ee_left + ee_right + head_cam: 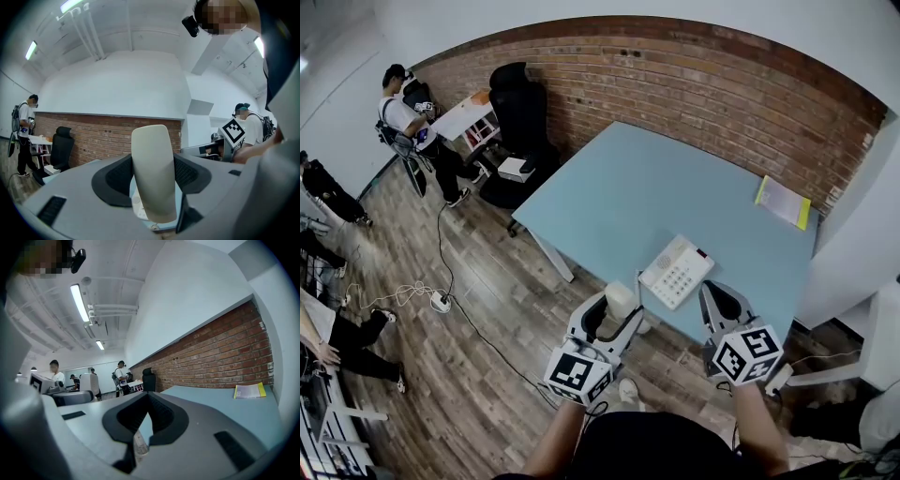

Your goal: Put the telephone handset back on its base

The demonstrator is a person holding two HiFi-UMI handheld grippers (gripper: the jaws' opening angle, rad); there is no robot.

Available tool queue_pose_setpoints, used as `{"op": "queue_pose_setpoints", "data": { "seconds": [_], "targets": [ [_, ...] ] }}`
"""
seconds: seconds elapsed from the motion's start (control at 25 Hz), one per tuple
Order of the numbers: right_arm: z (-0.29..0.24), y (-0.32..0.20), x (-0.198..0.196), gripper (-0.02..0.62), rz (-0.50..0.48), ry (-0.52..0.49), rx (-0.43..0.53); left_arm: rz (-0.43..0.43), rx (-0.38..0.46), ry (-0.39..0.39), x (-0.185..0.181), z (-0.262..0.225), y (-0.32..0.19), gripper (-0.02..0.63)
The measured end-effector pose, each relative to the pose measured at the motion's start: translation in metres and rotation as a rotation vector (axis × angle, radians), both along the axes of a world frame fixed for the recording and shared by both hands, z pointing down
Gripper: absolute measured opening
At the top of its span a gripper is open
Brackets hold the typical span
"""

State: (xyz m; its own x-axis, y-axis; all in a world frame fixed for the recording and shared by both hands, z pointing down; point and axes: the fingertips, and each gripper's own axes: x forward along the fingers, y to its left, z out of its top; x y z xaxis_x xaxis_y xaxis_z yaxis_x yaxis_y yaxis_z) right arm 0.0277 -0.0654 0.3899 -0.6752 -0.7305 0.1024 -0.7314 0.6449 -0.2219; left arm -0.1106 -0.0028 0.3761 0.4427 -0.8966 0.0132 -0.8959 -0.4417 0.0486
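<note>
The white telephone base [677,272] with its keypad lies near the front edge of the light blue table [628,187]. My left gripper [614,307] is shut on the cream handset [621,298], holding it just left of the base, off the table's front edge. In the left gripper view the handset [152,173] stands upright between the jaws, and a bit of the base [136,203] shows beneath it. My right gripper [724,302] hovers to the right of the base, its jaws together [147,399] with nothing held.
A yellow booklet [784,202] lies at the table's far right corner by the brick wall [694,84]. A black office chair [520,112] stands behind the table's left end. People stand at the far left, and a cable with a power strip [441,300] lies on the wood floor.
</note>
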Motion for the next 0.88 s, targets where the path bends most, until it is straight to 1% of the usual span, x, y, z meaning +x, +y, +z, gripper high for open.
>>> {"op": "queue_pose_setpoints", "data": {
  "seconds": [0.24, 0.4, 0.88],
  "targets": [
    [-0.003, -0.014, -0.004, 0.012, 0.042, 0.020, -0.005, 0.026, -0.007, 0.004, -0.017, 0.002, -0.018, 0.258],
    [-0.003, -0.025, -0.009, 0.012, 0.053, 0.029, -0.004, 0.043, -0.007, 0.010, -0.024, 0.002, -0.032, 0.258],
    [0.002, -0.037, -0.055, 0.012, 0.050, 0.035, -0.020, 0.065, -0.011, 0.028, -0.062, 0.006, -0.043, 0.258]
  ]
}}
